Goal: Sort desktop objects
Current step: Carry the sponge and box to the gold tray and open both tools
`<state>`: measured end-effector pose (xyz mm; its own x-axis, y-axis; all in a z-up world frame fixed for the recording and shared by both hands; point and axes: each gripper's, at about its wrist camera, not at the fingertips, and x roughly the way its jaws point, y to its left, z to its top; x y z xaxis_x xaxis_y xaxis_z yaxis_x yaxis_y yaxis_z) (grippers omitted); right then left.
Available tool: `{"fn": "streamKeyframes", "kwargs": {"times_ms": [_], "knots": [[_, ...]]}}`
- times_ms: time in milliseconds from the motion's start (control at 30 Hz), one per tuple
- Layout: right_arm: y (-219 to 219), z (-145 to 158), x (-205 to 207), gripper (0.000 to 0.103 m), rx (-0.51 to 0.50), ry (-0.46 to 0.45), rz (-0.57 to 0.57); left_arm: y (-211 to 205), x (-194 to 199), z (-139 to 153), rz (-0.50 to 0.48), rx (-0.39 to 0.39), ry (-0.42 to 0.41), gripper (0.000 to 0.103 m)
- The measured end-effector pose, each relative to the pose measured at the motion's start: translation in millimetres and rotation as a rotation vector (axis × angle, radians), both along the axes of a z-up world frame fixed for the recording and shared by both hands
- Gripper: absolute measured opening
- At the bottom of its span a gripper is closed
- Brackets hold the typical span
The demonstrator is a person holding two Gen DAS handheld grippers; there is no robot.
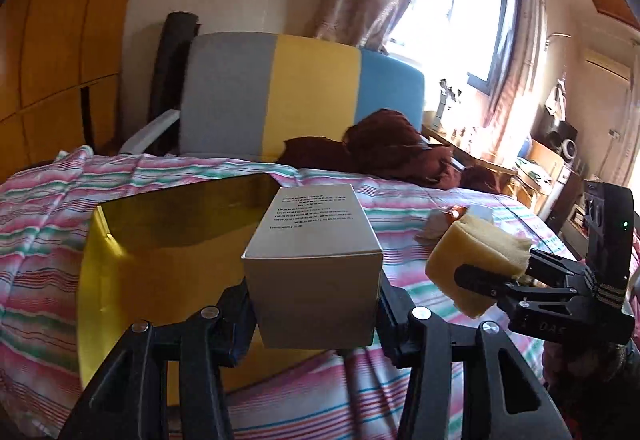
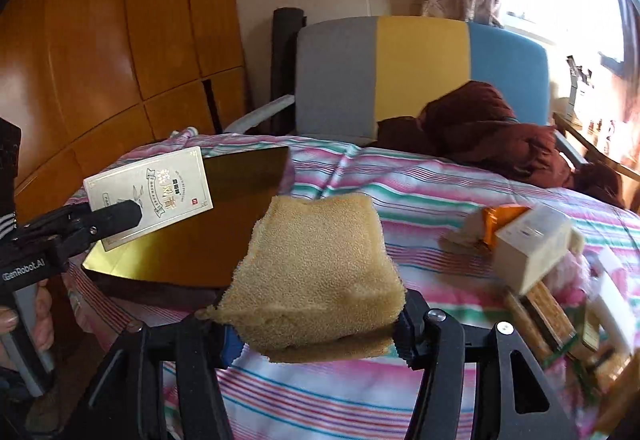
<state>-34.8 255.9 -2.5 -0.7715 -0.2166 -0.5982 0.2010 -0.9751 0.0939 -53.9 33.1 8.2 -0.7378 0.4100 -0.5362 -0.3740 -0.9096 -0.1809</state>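
My left gripper (image 1: 314, 314) is shut on a small white printed box (image 1: 316, 260), held above the striped tablecloth just right of a shiny gold tray (image 1: 160, 264). In the right wrist view that same white box (image 2: 150, 194) hangs over the gold tray (image 2: 200, 248), pinched by the left gripper (image 2: 124, 216). My right gripper (image 2: 316, 324) is shut on a yellow sponge (image 2: 316, 272), squeezed between its fingers. From the left wrist view the sponge (image 1: 472, 260) and right gripper (image 1: 480, 280) float at the right.
Several small boxes, one cream (image 2: 528, 244) and one orange (image 2: 502, 220), lie on the striped cloth (image 2: 420, 192) at the right. A dark red garment (image 2: 488, 132) lies at the back. Behind stands a grey, yellow and blue chair (image 2: 400, 76). A hand (image 2: 42, 316) holds the left gripper's handle.
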Motion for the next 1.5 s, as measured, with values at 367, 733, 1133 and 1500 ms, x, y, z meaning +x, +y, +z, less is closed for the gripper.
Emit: {"fn": "streamKeyframes", "kwargs": {"times_ms": [367,733,1133,1500], "knots": [[-97.4,-3.8,-140.8,0.059,0.033,-0.142,0.152,-88.6,-85.2,-25.4,0.23,-0.102,-0.058,0.05],[-138.5,-34.6,-227.5,0.06,0.174,-0.251,0.132,-113.0,-137.3,-49.0,0.267,-0.177,-0.137,0.051],[-111.9,-38.5,-229.1,0.077,0.062,-0.258,0.101,-126.6,-131.8,-49.4,0.298,-0.144,-0.166,0.053],[-54.4,-21.0,-164.0,0.08,-0.094,-0.175,0.028,-106.1,-91.4,-25.5,0.229,-0.097,-0.12,0.055]]}}
